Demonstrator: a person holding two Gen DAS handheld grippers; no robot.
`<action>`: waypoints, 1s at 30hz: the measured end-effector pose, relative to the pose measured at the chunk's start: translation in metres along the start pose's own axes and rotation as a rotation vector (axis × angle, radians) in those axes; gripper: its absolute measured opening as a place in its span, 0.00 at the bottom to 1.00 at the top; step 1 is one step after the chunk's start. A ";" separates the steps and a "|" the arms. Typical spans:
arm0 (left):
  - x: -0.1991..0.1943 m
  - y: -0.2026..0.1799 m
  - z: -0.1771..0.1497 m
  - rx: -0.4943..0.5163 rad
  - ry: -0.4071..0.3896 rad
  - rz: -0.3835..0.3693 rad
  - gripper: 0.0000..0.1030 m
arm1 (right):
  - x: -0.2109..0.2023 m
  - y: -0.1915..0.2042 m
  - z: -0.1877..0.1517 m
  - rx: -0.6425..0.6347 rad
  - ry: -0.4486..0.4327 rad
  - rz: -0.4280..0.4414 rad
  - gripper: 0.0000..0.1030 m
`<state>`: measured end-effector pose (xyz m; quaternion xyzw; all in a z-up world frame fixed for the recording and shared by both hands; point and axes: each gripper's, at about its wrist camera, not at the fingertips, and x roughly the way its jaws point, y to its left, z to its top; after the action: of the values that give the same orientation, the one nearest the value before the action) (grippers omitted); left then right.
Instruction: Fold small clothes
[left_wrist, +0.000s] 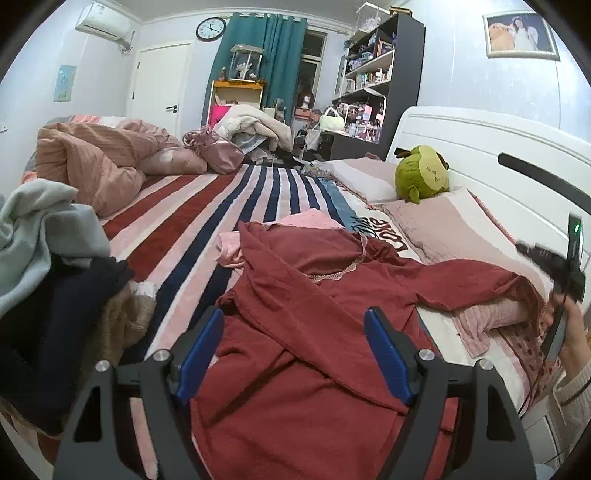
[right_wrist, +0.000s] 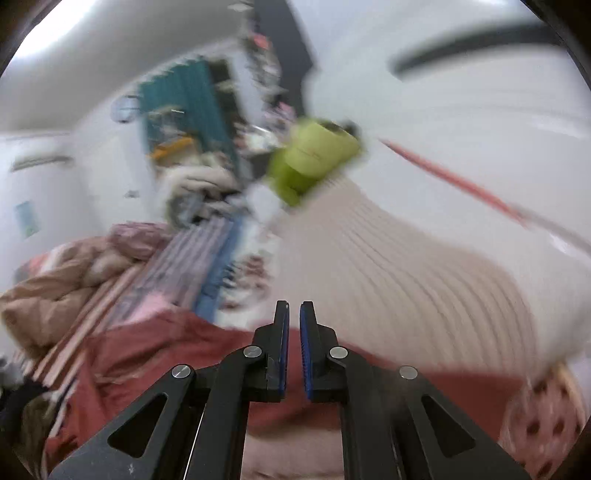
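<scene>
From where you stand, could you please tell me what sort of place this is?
A lived-in bedroom, most likely: a bed with a striped blanket and white headboard, a green plush toy by the pillows, and cluttered shelves behind.

Left gripper (left_wrist: 293, 352): matte black linkage arms, triangular cut-outs, silver round screws, ribbed blue pads (left_wrist: 384, 354). Right gripper (right_wrist: 293, 350) shows the same build (blurry view). At the edge, a bare-skinned hand (left_wrist: 574, 341) with a cream ribbed cuff (left_wrist: 576, 397).
</scene>
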<state>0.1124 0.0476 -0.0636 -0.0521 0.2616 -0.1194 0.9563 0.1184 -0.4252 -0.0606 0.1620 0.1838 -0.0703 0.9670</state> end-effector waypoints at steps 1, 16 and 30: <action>-0.002 0.003 -0.001 -0.005 -0.009 0.003 0.73 | -0.002 0.020 0.005 -0.056 -0.004 0.075 0.01; -0.002 0.026 -0.012 -0.003 0.007 -0.028 0.83 | 0.019 0.036 -0.062 0.016 0.262 0.058 0.55; 0.018 -0.011 -0.003 0.024 0.010 0.045 0.85 | 0.041 -0.027 -0.059 0.110 0.161 0.058 0.78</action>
<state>0.1235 0.0327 -0.0726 -0.0340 0.2662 -0.1014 0.9580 0.1314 -0.4339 -0.1358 0.2255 0.2518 -0.0389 0.9403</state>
